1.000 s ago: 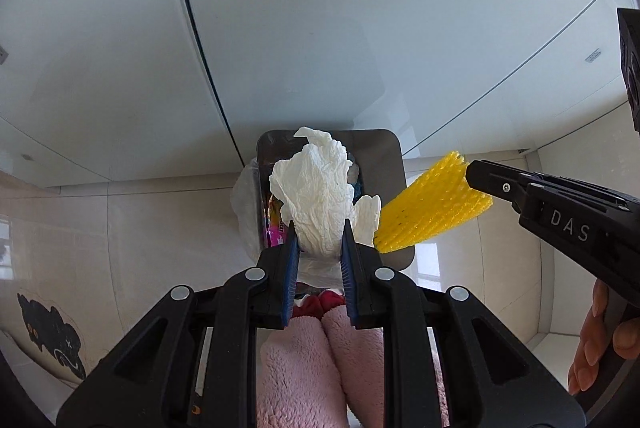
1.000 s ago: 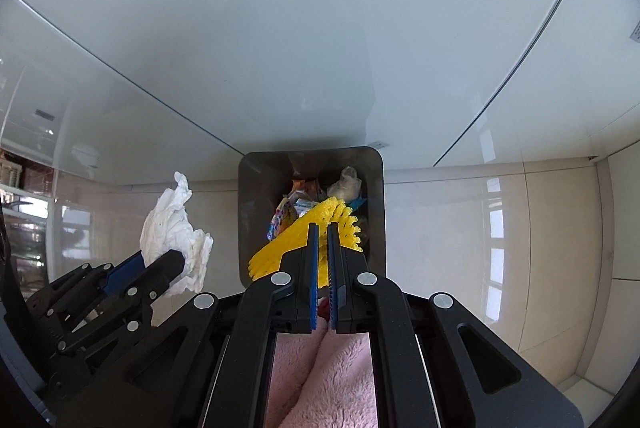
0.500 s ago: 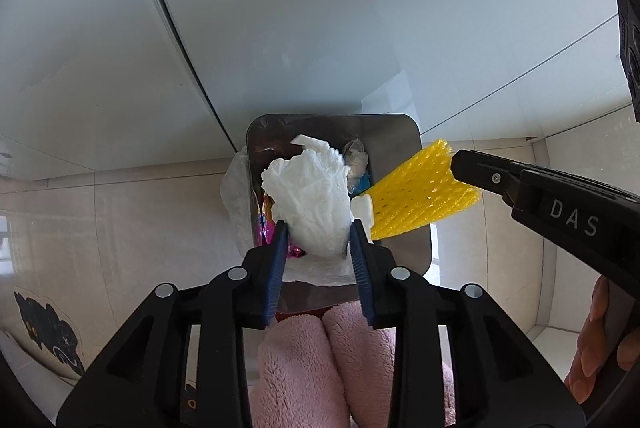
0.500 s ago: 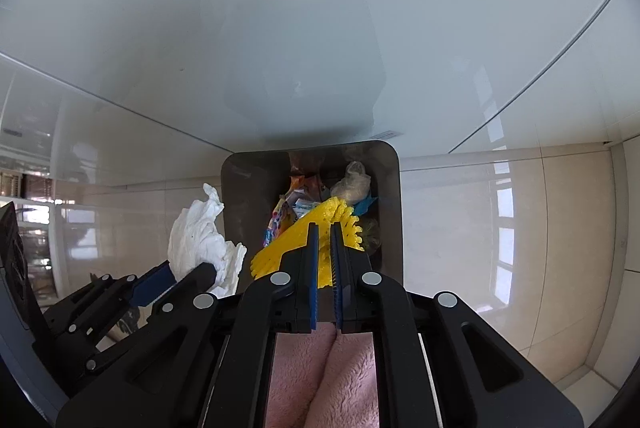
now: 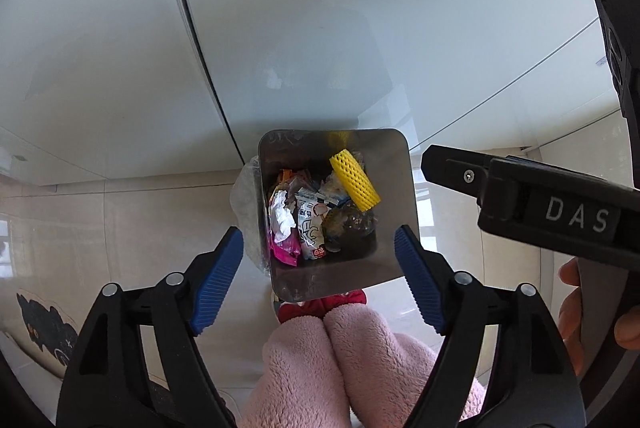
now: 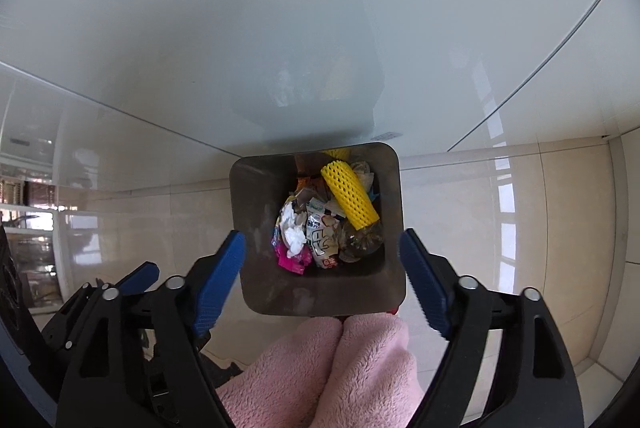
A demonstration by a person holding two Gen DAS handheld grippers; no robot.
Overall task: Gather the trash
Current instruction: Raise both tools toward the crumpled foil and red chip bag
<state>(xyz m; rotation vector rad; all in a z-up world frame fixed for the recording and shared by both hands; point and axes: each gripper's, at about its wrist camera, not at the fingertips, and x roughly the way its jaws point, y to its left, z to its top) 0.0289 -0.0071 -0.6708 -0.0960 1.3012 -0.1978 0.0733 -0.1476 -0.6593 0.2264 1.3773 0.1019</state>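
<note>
A square metal trash bin (image 5: pixel 394 188) (image 6: pixel 256 212) stands on the floor against a white wall, seen from above. Inside lie a yellow foam net sleeve (image 5: pixel 354 180) (image 6: pixel 350 194), a crumpled white tissue (image 5: pixel 280 218) (image 6: pixel 293 234) and several snack wrappers (image 5: pixel 310 228) (image 6: pixel 322 240). My left gripper (image 5: pixel 319 272) is open and empty above the bin's near rim. My right gripper (image 6: pixel 322 278) is open and empty above the bin; its black body also shows at the right of the left wrist view (image 5: pixel 532 204).
Glossy beige floor tiles (image 6: pixel 520 228) surround the bin. Pink fluffy slippers (image 5: pixel 332 360) (image 6: pixel 340 360) stand just in front of it. A clear plastic bag (image 5: pixel 246 212) hangs at the bin's left side. Shelving (image 6: pixel 28 212) shows at far left.
Both grippers have opened. The white tissue and the yellow foam net have dropped from the jaws into the bin, and both grippers have moved closer above it.
</note>
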